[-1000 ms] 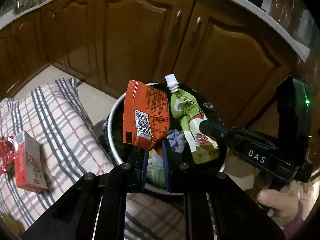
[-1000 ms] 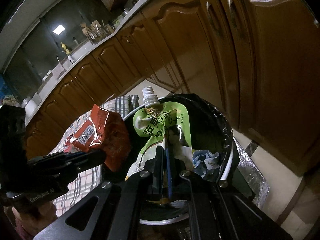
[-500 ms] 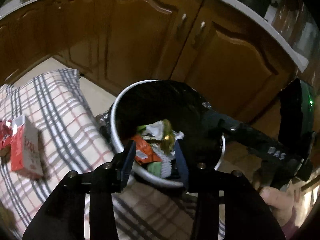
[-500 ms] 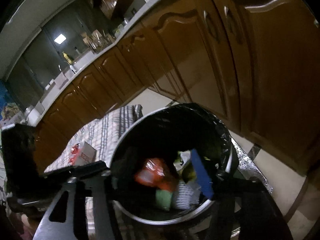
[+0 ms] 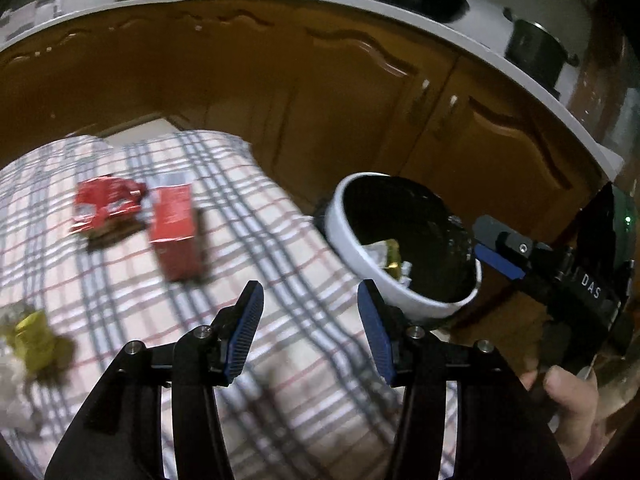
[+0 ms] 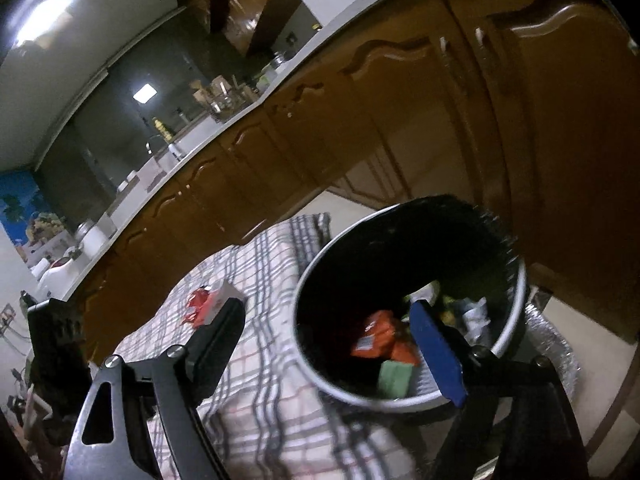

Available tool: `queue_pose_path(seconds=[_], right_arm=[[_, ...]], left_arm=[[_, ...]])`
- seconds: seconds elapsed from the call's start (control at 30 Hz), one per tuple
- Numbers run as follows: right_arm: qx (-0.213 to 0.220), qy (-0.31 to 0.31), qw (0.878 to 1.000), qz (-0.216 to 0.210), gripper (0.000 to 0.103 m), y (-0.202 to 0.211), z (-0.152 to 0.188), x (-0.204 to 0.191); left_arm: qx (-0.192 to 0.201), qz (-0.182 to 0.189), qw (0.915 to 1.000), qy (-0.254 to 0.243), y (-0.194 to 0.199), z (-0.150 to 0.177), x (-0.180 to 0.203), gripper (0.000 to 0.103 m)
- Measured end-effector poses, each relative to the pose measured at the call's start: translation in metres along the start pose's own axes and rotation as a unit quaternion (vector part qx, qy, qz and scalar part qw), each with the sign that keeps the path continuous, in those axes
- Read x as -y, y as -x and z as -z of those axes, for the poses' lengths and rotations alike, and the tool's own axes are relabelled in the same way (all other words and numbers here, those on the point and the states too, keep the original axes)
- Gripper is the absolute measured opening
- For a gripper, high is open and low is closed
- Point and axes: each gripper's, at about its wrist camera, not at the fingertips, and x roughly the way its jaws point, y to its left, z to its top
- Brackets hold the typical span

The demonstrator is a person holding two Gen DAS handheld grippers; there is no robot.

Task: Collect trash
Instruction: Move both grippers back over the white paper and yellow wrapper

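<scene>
The white bin with a black liner stands at the cloth's right edge and holds an orange wrapper, a green pouch and other scraps. A red carton and a crumpled red wrapper lie on the checked cloth. A yellow-green scrap lies at the left. My left gripper is open and empty over the cloth. My right gripper is open and empty beside the bin; it also shows in the left wrist view.
Brown wooden kitchen cabinets run behind the cloth and the bin, under a pale countertop with dark pots. Crinkled foil lies on the floor by the bin. My hand shows at the lower right.
Both grippers opened and dropped the orange wrapper and the green pouch into the bin. The left gripper then swung left over the cloth; the right one drew back from the bin.
</scene>
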Motion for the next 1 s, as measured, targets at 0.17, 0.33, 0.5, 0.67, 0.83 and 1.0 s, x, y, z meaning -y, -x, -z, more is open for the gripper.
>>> queue_pose_path(seconds=[0.17,0.33,0.5,0.67,0.83,1.0], right_arm=[[-0.013,0.007,1.000,-0.016,0.086,-0.005,0.013,-0.017],[-0.024,0.016,0.999,-0.035,0.086,-0.012,0.025,-0.038],[-0.037,0.026,0.998,-0.054,0.086,-0.017,0.038,-0.057],[-0.055,0.037,0.995,-0.070,0.086,-0.025,0.051,-0.078],[-0.073,0.052,0.992,-0.091,0.086,-0.035,0.065,-0.101],[-0.092,0.058,0.988,-0.112,0.086,-0.045,0.074,-0.122]], left_arm=[[0.016,-0.025,0.9995,0.014,0.023,0.013,-0.024,0.049],[0.026,-0.045,0.9981,0.034,0.046,0.026,-0.050,0.049],[0.039,-0.063,0.9956,0.058,0.069,0.039,-0.068,0.049],[0.048,-0.085,0.9930,0.066,0.090,0.055,-0.083,0.049],[0.052,-0.105,0.9896,0.084,0.105,0.069,-0.104,0.049],[0.066,-0.131,0.9846,0.096,0.121,0.080,-0.120,0.049]])
